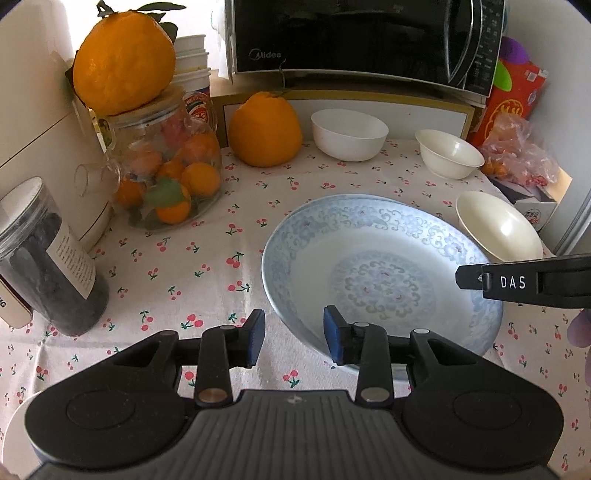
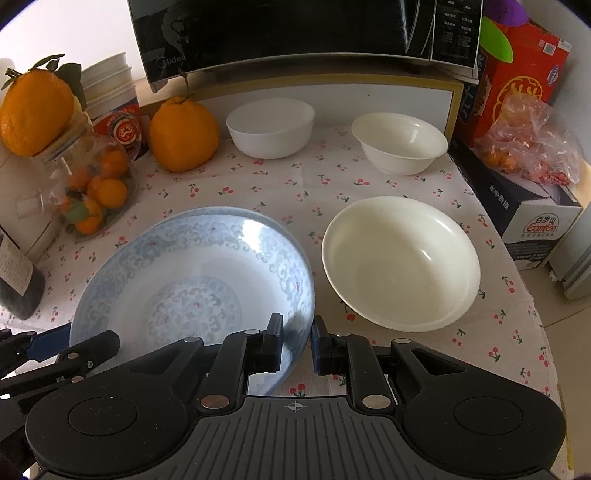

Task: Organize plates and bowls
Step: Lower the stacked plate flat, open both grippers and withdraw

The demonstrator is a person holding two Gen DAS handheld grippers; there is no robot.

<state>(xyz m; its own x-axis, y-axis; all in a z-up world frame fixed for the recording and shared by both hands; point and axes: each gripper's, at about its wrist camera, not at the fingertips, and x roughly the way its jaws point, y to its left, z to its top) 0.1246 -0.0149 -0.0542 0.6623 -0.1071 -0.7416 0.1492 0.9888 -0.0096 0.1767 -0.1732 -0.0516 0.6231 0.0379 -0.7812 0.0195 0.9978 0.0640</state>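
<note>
Left hand-held gripper (image 1: pixel 294 336) low over the cherry-print cloth tabletop (image 1: pixel 207 258), jaws moderately open and straddling the near-left rim of the blue-patterned white ceramic plate (image 1: pixel 380 273): right blue pad over the plate interior, left pad outside over the cloth, nothing clamped. Right hand-held gripper (image 2: pixel 297 345) comes in at the same plate's (image 2: pixel 192 284) near-right rim, jaws narrow, rim sitting in the gap; can't tell if pads actually touch it. A 2nd rim edge shows behind the plate, so it looks stacked on another, not certain. Large cream shallow bowl (image 2: pixel 400 264) just beside the plate on the right, small gap between. Two more bowls at back near the black Midea microwave (image 2: pixel 306 33): white round bowl (image 2: pixel 271 127) centre, small cream flared bowl (image 2: pixel 400 144) to its right, well apart. Big orange citrus fruit (image 2: pixel 183 134) left of the white bowl. Glass jar of small oranges (image 1: pixel 170 173) at far left, another citrus on its lid.
</note>
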